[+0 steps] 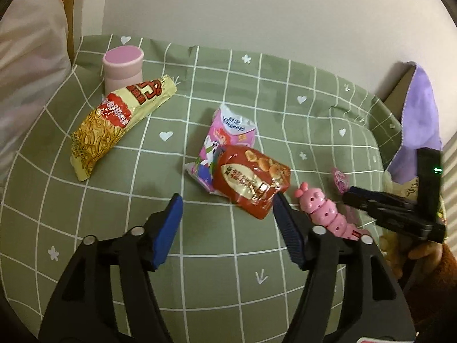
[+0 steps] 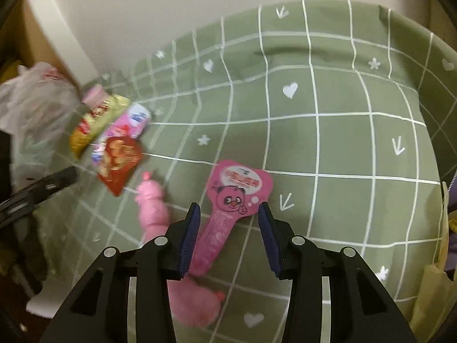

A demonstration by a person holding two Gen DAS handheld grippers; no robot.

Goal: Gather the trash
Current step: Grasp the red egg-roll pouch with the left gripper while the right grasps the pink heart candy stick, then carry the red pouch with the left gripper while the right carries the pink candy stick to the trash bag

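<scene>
Right hand-held gripper [image 2: 228, 210] spread, we see pink wrapper [image 2: 228, 200] between pads, untouched. Left hand-held gripper [image 1: 227, 200] spread beside red packet [image 1: 251, 183] on tabletop [image 1: 314, 108].

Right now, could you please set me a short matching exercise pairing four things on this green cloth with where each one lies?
Things:
1. pink cup
2. yellow packet
3. red packet
4. pink toy

Places:
A. on top of a pink wrapper
B. at the cloth's far edge, near the wall
C. leaning against the cup
D. between the red packet and the right gripper

Pairs: 1-B, 2-C, 3-A, 4-D
</scene>
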